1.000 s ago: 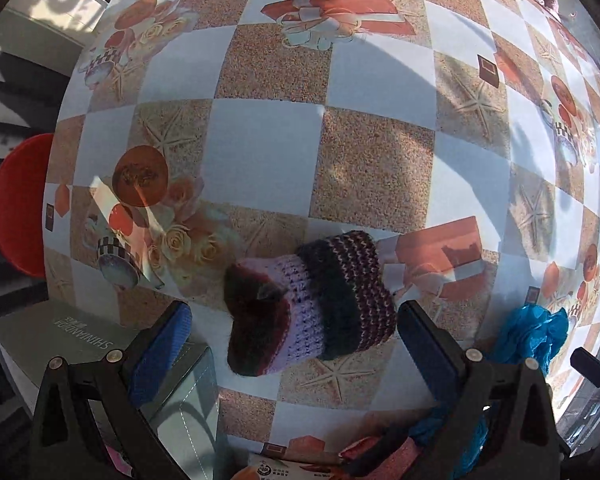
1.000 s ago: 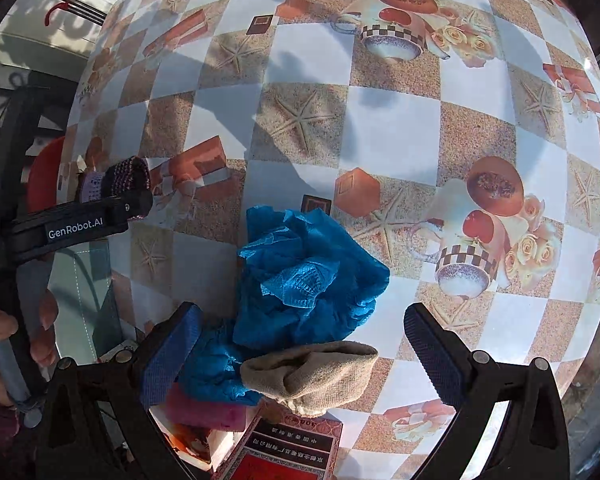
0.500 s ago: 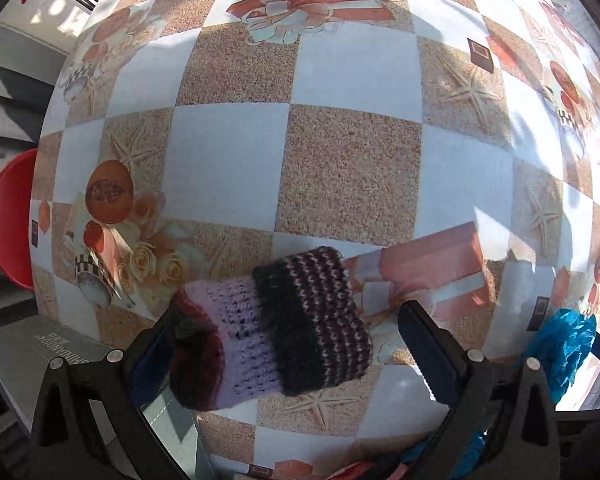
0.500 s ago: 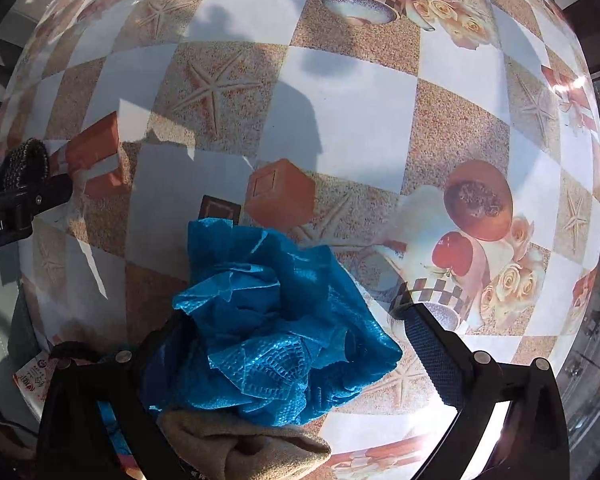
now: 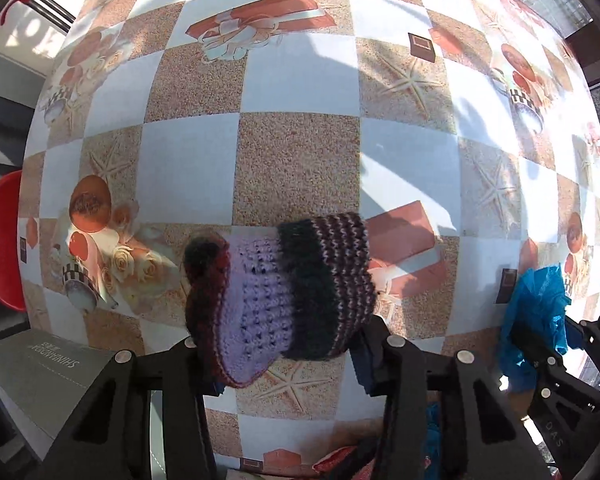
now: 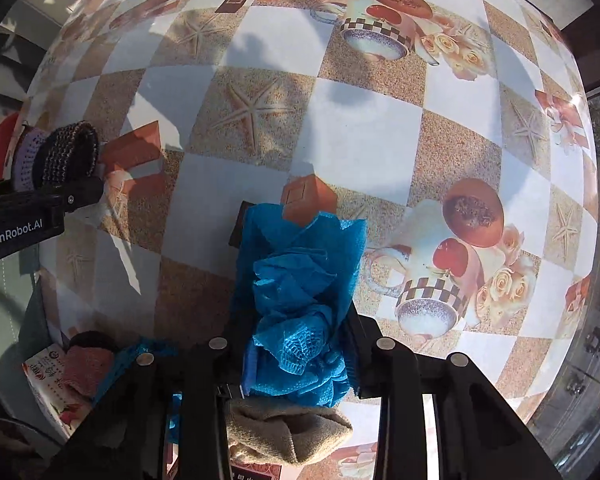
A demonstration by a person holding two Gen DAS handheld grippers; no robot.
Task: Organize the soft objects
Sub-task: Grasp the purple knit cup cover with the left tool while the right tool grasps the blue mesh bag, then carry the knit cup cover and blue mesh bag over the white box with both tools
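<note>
The left gripper (image 5: 288,354) is closed on the knitted sleeve (image 5: 280,292), which is pinched between the two pads near its lower edge. The grip is taken low on the piece so that most of the striped and lilac knit projects forward, where it is seen by the wrist camera. The sleeve appears to be carried clear of the tablecloth (image 5: 300,160), though contact at its far edge cannot be ruled out.

The right gripper (image 6: 298,344) is closed on the blue mesh cloth (image 6: 300,280). The cloth is bunched between the pads and compressed — a soft item is held most securely when it is gathered into a wad, not taken by a loose corner. Its free end stands up and fans forward over the tablecloth.

Just below the right gripper lies a beige knitted item (image 6: 288,436), touching the blue cloth or very nearly so. At lower left a pink knitted piece (image 6: 86,368) rests on a printed box (image 6: 46,380). A grey box (image 5: 44,376) is seen at the left edge of the left wrist view, beside a red round object (image 5: 0,240) off the table.

With both tools loaded, the step in hand is judged to be transport — each item is presumably destined for a collecting place, possibly one of the boxes.
</note>
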